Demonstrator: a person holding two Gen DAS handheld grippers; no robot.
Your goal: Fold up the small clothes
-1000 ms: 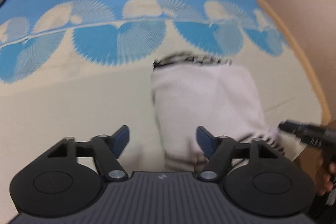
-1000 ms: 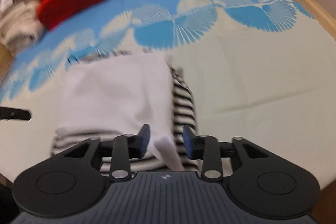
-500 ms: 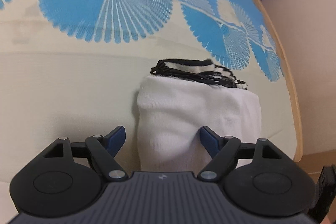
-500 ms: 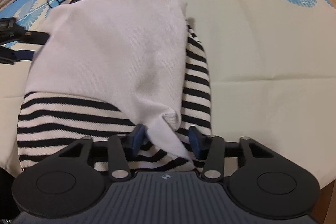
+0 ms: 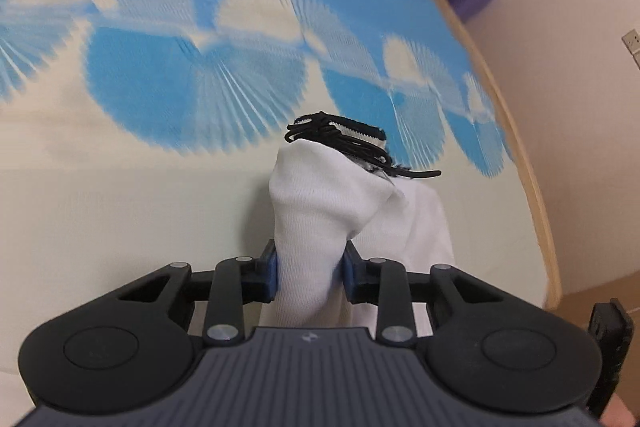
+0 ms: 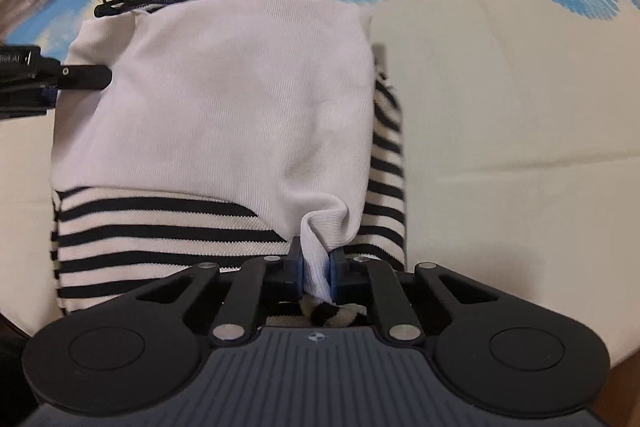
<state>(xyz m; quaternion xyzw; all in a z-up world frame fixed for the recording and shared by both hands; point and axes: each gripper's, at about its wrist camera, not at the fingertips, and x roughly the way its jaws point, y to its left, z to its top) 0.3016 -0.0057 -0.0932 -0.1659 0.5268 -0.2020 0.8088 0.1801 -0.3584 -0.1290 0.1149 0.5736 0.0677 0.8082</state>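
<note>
both hand-held grippers, the left (image 5: 308,273) and the right (image 6: 316,271), are closed on the white cloth (image 6: 224,95) lying over the striped garment (image 6: 160,231) on the counter (image 6: 500,147), so an uneven pull could drag the stripes and spoil the fold.
</note>
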